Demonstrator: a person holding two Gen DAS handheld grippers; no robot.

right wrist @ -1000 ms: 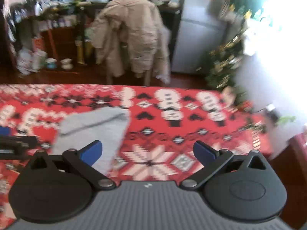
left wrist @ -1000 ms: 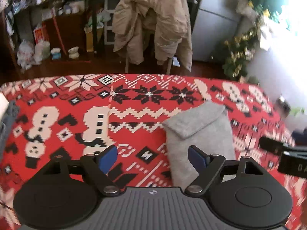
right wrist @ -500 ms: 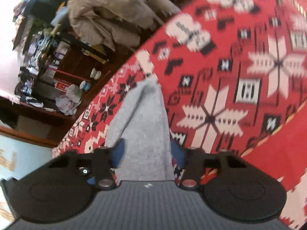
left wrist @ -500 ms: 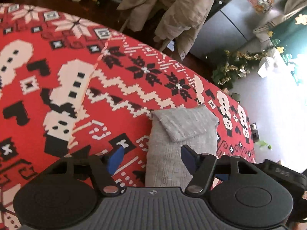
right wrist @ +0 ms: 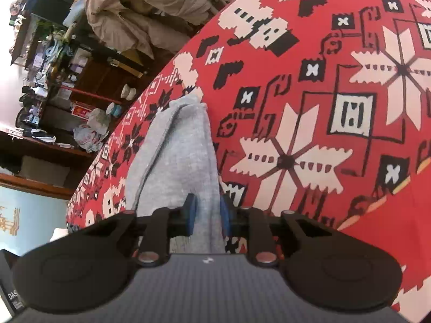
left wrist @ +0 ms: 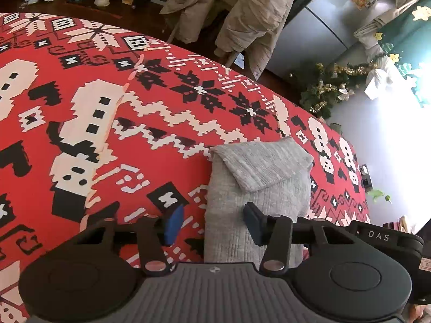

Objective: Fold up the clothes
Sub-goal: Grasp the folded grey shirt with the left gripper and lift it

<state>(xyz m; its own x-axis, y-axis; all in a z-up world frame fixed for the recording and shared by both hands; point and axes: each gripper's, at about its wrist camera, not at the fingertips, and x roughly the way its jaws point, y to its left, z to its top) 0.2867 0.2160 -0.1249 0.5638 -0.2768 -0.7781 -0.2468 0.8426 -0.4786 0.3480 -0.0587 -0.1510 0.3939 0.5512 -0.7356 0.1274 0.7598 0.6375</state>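
Note:
A folded grey knit garment [left wrist: 258,167] lies on the red patterned cloth [left wrist: 113,123], its top flap turned down. My left gripper [left wrist: 214,223] hovers low over the garment's near left edge. Its jaws are closing: one pad [left wrist: 174,222] is over the red cloth, the other over the grey fabric, and neither presses on it. In the right wrist view the garment [right wrist: 177,156] runs away from me as a long strip. My right gripper [right wrist: 207,212] is still closing, and its blue pads pinch the near right edge. The right gripper's black body [left wrist: 382,237] shows beside the left one.
The red cloth [right wrist: 323,107] with white and black snowflake figures covers the whole surface. Beyond its far edge stand a chair draped with a beige coat [left wrist: 242,8], a grey fridge [left wrist: 323,27], tinsel greenery [left wrist: 323,94] and cluttered dark shelves [right wrist: 54,67].
Both grippers came down onto the garment's near end and rolled. The left jaws narrowed around its left edge. The right jaws went from wide open to pinching the right edge.

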